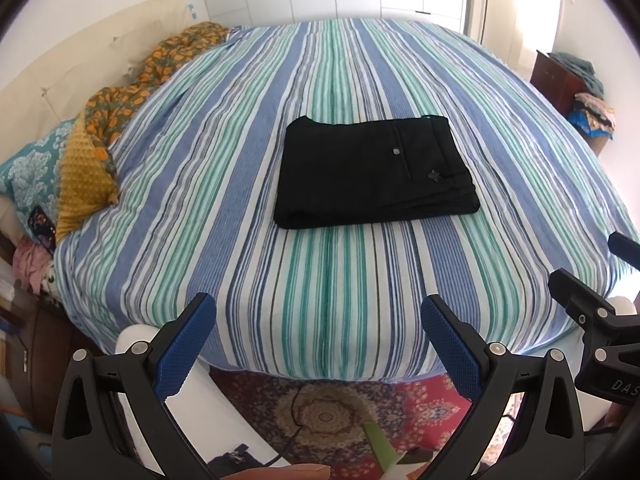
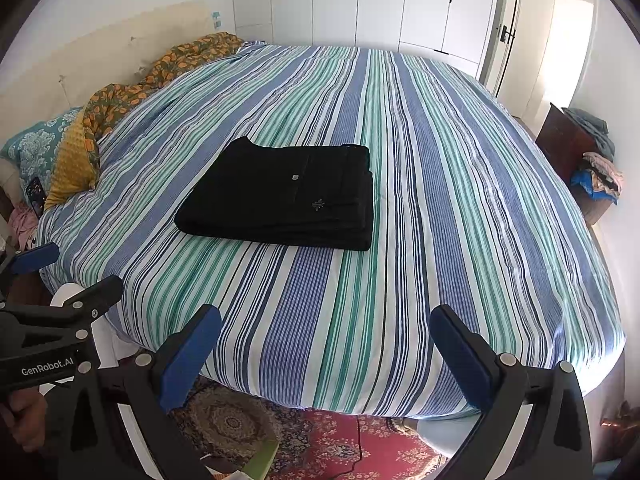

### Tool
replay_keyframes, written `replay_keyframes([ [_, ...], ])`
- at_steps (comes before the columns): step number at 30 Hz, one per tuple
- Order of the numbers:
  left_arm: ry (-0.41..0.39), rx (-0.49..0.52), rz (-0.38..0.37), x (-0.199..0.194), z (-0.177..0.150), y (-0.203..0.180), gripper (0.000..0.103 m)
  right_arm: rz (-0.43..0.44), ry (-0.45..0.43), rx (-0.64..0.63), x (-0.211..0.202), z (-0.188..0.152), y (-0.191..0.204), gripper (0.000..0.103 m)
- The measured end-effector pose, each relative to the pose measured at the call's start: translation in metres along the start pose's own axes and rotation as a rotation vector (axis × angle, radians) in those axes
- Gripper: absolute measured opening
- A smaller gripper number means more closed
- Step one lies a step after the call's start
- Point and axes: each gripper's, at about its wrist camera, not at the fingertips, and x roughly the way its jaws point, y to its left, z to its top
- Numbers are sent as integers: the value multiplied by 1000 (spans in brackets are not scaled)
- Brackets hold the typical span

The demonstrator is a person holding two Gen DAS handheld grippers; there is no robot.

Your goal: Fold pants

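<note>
Pants (image 1: pixel 376 172) lie as a compact black rectangle near the middle of the striped bedspread (image 1: pixel 248 184), several layers stacked, waistband side with a button and a small emblem facing up. Fold looks finished, or nearly; the layered edges on the near side sit slightly stepped rather than flush. Left gripper (image 1: pixel 318 340) hangs off the foot of the bed over the patterned rug (image 1: pixel 320 412), jaws spread wide, nothing between the blue pads (image 1: pixel 186 344). Right gripper (image 2: pixel 326 346) is likewise wide open and empty, held back from the mattress edge, well apart from the garment. Each tool shows at the margin of the other's view, so the two sit close side by side. Risks as judged from here: any further reach in for tidying could catch only the top layer and drag it, undoing the stack; a pinch taken too deep could gather the bedspread with the cloth and pull the whole bundle askew. Soft mattress gives under pressure, so a downward press may tilt the pile. With the tools this near each other, a careless swing could knock them together. A dark cable (image 1: pixel 296 404) on the rug is a snag hazard underfoot.
</note>
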Motion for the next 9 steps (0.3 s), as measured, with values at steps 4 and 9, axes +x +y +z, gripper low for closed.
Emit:
replay_keyframes([
  [4,5,-6,-27,1,-1,0,102,0,1,1,0,0,0,103],
  [9,-18,-21,-34,-2,-1,2,102,2,7,7,3,-1,0,103],
])
